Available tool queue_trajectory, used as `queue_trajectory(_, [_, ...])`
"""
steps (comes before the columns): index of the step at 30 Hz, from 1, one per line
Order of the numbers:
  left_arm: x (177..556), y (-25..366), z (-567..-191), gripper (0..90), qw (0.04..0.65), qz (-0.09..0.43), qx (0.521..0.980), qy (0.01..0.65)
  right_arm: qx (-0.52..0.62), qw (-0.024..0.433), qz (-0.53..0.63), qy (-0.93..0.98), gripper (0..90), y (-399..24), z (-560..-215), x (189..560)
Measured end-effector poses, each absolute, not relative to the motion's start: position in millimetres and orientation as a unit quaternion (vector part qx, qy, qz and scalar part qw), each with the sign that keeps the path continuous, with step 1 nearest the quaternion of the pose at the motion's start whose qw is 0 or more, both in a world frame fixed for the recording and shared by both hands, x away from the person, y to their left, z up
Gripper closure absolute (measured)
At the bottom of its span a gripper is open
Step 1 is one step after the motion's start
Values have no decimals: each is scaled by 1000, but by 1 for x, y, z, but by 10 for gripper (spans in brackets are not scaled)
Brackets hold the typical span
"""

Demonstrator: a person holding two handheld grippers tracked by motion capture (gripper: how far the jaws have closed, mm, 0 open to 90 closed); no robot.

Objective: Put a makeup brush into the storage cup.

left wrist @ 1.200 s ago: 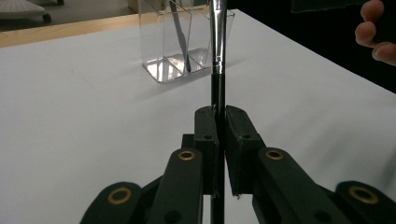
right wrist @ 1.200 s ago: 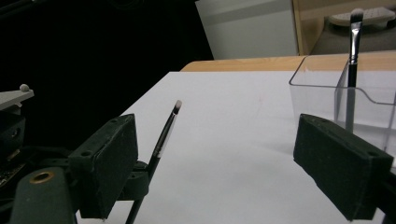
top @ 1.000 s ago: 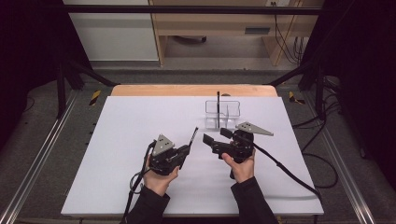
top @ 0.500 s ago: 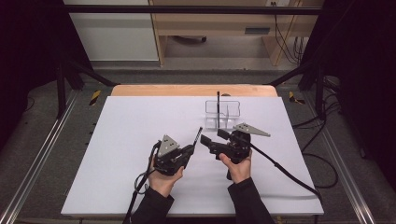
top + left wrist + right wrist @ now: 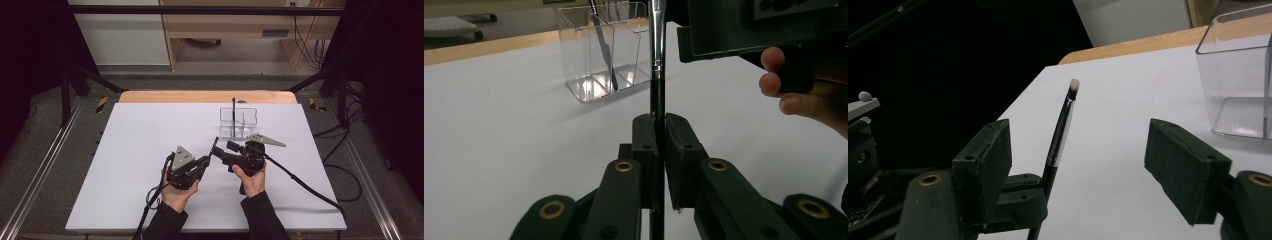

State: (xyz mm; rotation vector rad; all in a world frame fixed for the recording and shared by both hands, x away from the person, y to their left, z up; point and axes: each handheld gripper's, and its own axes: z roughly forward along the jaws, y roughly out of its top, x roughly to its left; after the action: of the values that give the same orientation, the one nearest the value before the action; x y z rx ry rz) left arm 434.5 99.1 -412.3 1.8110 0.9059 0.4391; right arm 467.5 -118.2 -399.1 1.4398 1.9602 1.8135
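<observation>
1. Brush [image 5: 657, 60]: a slim makeup brush with a black handle, silver ferrule and pale tip, pinched by its handle between the pads of the left hand-held gripper [image 5: 657, 135], whose jaws are pressed together on it.
2. In the high view the brush [image 5: 214, 146] rises tilted from the left hand-held gripper [image 5: 206, 161] toward the far right, above the white tabletop [image 5: 140, 130], with its tip near the right hand-held gripper [image 5: 224, 150].
3. In the right gripper view the brush [image 5: 1060, 132] stands between the spread jaws of the right hand-held gripper [image 5: 1083, 165], nearer the left pad; neither pad presses on it. These jaws have just been closing, yet a wide gap remains.
4. A clear plastic organizer [image 5: 238, 121] with divided compartments stands on the tabletop just beyond both hand-held grippers; a second dark brush [image 5: 233, 114] stands upright in it.
5. Both hands [image 5: 252, 180] hold their tools close together, near the middle of the tabletop's near half.
</observation>
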Motion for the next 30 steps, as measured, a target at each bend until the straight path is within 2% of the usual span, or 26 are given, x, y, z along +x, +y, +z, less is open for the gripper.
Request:
queue_trajectory(13, [432,92,-413,834,509,187,750,378,480,38,603,636,354,-116,-401,468])
queue_trajectory(30, [430,87,-413,834,510,186,748,381,490,13,602,631,534,-113,-405,470])
